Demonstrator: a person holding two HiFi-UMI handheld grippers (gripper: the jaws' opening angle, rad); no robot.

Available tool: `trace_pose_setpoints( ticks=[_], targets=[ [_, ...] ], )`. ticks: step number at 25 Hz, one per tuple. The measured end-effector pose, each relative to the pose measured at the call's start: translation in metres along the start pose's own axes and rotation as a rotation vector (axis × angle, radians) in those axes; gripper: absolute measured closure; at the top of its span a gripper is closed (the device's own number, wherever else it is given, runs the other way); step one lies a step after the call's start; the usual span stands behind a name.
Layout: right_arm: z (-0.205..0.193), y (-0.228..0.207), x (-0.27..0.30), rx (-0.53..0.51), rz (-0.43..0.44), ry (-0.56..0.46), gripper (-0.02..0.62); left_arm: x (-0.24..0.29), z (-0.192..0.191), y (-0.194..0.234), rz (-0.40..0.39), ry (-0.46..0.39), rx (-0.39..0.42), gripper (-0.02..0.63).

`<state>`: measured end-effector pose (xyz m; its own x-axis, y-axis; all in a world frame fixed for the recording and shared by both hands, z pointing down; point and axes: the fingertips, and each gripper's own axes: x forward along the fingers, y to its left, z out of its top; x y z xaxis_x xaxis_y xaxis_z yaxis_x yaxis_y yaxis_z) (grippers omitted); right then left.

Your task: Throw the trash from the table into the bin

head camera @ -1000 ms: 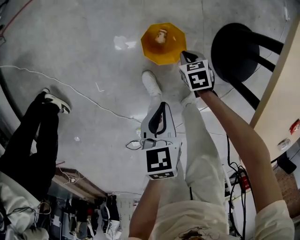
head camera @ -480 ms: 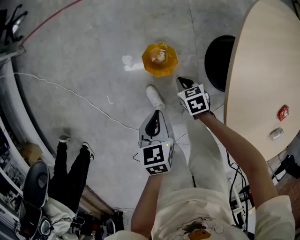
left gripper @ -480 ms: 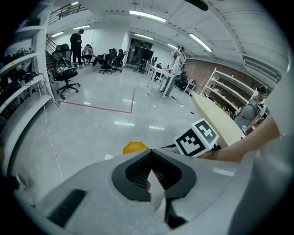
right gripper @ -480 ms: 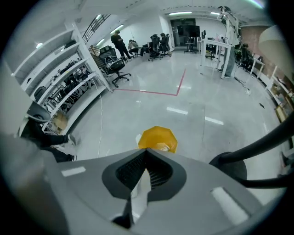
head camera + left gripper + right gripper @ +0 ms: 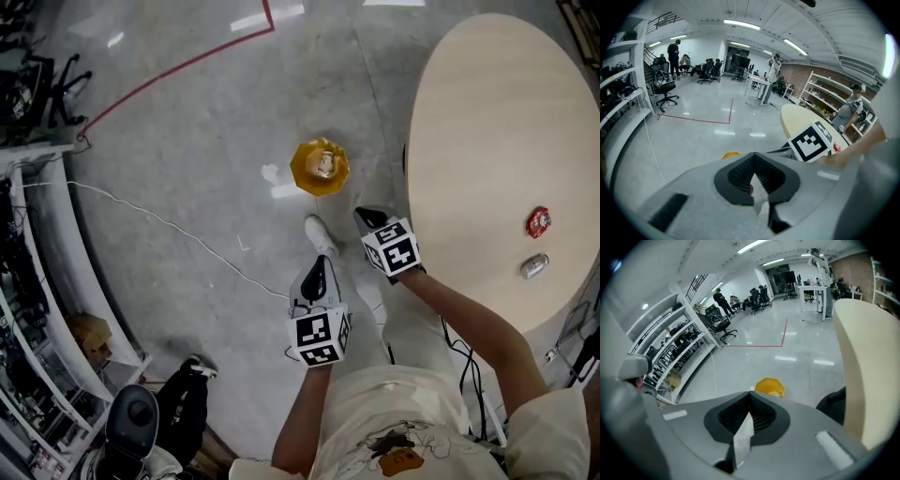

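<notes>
The yellow bin (image 5: 319, 167) stands on the grey floor with a piece of trash inside; it also shows past the jaws in the right gripper view (image 5: 769, 386). On the round beige table (image 5: 487, 141) at the right lie a small red item (image 5: 538, 222) and a silvery item (image 5: 533, 266). My left gripper (image 5: 318, 266) hangs over the floor beside my leg, jaws shut and empty (image 5: 754, 157). My right gripper (image 5: 367, 217) is between the bin and the table edge, also shut with nothing in it (image 5: 749, 397).
Shelving (image 5: 37, 281) lines the left side, with a white cable (image 5: 159, 220) trailing across the floor and a red tape line (image 5: 187, 66) farther off. A black stool (image 5: 832, 406) stands beside the table. An office chair (image 5: 131, 422) and another person's shoe (image 5: 197, 367) are at the lower left.
Both grippers have risen, still shut. The view has pulled up and away from the bin, which looks smaller, and the table top with its two items has come into sight.
</notes>
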<state>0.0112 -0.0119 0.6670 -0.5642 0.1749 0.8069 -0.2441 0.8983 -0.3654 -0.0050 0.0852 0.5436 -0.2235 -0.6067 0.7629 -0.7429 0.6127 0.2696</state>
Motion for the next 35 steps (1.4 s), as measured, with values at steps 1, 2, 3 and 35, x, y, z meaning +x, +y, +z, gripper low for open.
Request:
trace_pose_setpoints(
  ticks=[1, 2, 3, 35],
  targets=[
    [0.003, 0.002, -0.006, 0.005, 0.007, -0.014, 0.589, -0.003, 0.000, -0.004, -0.003, -0.002, 0.008, 0.603],
    [0.005, 0.004, -0.014, 0.008, 0.017, -0.027, 0.589, -0.007, -0.001, -0.008, -0.004, -0.002, 0.015, 0.603],
    [0.006, 0.007, -0.022, 0.009, 0.028, -0.039, 0.589, -0.012, -0.001, -0.013, -0.005, -0.001, 0.020, 0.603],
    [-0.033, -0.047, -0.255, 0.301, -0.067, -0.406, 0.589, -0.053, 0.066, -0.208, -0.269, -0.097, 0.298, 0.603]
  ],
)
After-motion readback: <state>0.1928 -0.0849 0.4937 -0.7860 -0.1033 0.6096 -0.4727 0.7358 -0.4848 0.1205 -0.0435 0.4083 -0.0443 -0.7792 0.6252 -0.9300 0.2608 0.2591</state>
